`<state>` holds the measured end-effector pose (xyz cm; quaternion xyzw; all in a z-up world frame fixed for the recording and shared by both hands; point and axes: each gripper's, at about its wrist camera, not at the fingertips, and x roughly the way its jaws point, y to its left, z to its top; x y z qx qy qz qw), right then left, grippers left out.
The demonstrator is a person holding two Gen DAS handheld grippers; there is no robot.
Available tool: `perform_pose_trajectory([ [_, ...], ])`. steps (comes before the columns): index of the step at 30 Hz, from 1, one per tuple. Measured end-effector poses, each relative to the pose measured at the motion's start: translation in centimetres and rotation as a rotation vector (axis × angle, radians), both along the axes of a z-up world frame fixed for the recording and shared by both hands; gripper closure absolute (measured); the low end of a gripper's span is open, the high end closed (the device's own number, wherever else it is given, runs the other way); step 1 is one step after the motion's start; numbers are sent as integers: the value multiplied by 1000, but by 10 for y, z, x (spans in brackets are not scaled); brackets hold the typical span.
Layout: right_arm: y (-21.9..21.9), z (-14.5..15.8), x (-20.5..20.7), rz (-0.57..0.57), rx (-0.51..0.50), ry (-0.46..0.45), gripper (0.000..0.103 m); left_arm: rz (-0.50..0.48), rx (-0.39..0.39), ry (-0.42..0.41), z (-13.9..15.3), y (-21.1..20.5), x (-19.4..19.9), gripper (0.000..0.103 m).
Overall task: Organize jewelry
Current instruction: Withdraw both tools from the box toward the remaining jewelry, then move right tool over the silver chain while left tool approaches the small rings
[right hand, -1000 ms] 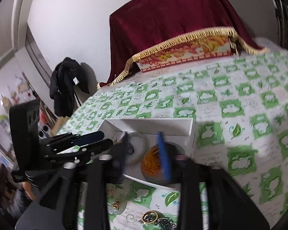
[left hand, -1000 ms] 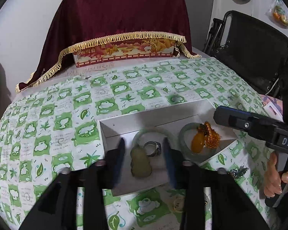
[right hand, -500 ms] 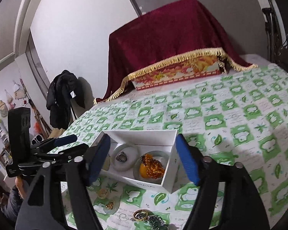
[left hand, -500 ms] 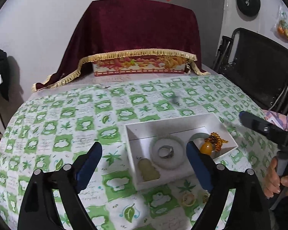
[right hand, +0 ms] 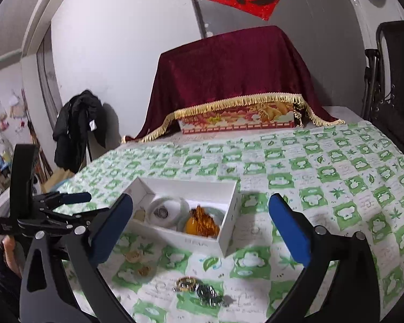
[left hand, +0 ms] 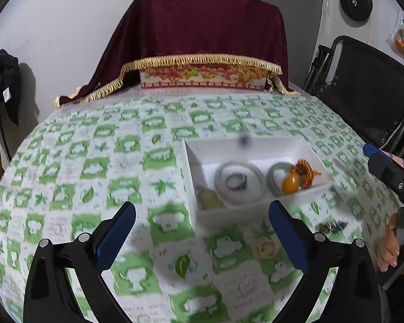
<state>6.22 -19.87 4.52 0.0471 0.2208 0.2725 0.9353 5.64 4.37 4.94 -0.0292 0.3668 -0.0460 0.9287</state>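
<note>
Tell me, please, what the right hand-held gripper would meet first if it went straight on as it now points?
Probably the near wall of the white cardboard box, though depth is unclear; its opening jaws are empty. It points down over the loose jewelry on the green-checked tablecloth.

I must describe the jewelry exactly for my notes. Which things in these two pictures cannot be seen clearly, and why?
- Ring inside the pale bangle: left wrist view, motion blur hides its design.
- Pale pendant in the white box: right wrist view, the tool's finger covers part of it.
- Dark brooch-like piece on the tablecloth: left wrist view, blurred.
- Gold and dark cluster: right wrist view, too small to separate into pieces.
</note>
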Motion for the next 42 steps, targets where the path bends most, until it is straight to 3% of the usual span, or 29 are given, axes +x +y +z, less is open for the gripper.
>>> perform_pose_trajectory([
  [7,-18,-13,-16,26,68,96,5,-59,56,15,-10,-22,-12,4],
  [17,-27,-23,-8,-42,58,188,5,-114,121,73,-27,-40,-7,4],
  [25,-24,-26,-5,-64,18,206,5,-100,140,115,-36,-39,-1,4],
  [33,-17,-37,1,-97,-75,246,5,-52,101,164,-41,-23,7,4],
  [38,-4,-45,4,-139,-249,245,5,-56,114,161,-41,-26,5,4],
  [42,6,-60,17,-124,-340,324,5,-57,135,155,-41,-30,4,4],
])
